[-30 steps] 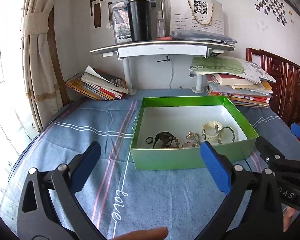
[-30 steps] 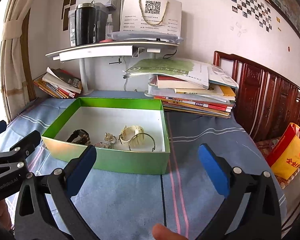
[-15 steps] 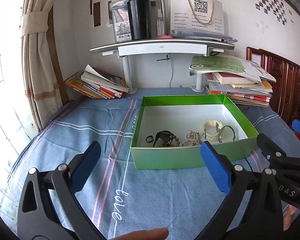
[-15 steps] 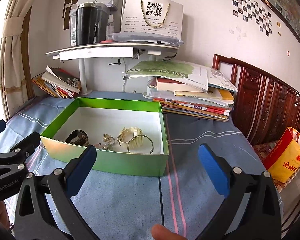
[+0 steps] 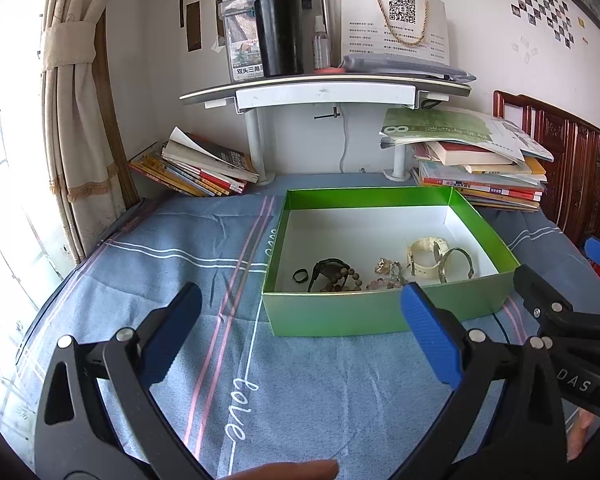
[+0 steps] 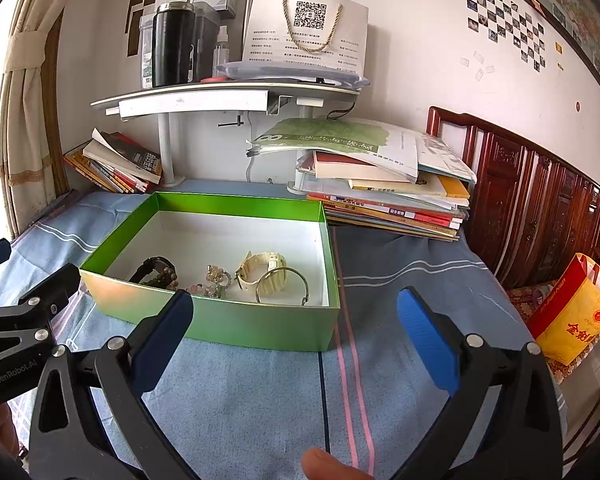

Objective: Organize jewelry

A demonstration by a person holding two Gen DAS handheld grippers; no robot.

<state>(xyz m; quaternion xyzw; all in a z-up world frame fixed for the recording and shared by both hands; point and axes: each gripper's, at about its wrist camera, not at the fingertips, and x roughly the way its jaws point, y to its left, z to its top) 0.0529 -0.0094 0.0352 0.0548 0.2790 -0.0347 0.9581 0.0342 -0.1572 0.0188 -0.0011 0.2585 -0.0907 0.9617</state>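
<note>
Jewelry lies gathered along the near side of an open green box on a blue cloth-covered table. From the left in the left wrist view sit a small dark ring, a black watch tangled with a string of brown beads, a glittering clump of small trinkets, a cream watch and a thin metal bangle that leans against the watch strap.

All of it looks light. The beads and trinkets appear loose and limp, likely to sag or snag on one another when lifted; pinching a short run of beads away from the black watch seems the safer hold. The cream watch looks stiffer and offers the broadest grip across its strap. The bangle is probably rigid, smooth and slippery, best taken across its wire where it stands clear. The ring is small and flat on the box floor, the hardest to pinch.

The left gripper and right gripper both hang short of the box's near wall, each with blue pads spread wide and nothing between them. A thumb tip edges into the bottom of each view. Stacked books and a shelf stand behind.
</note>
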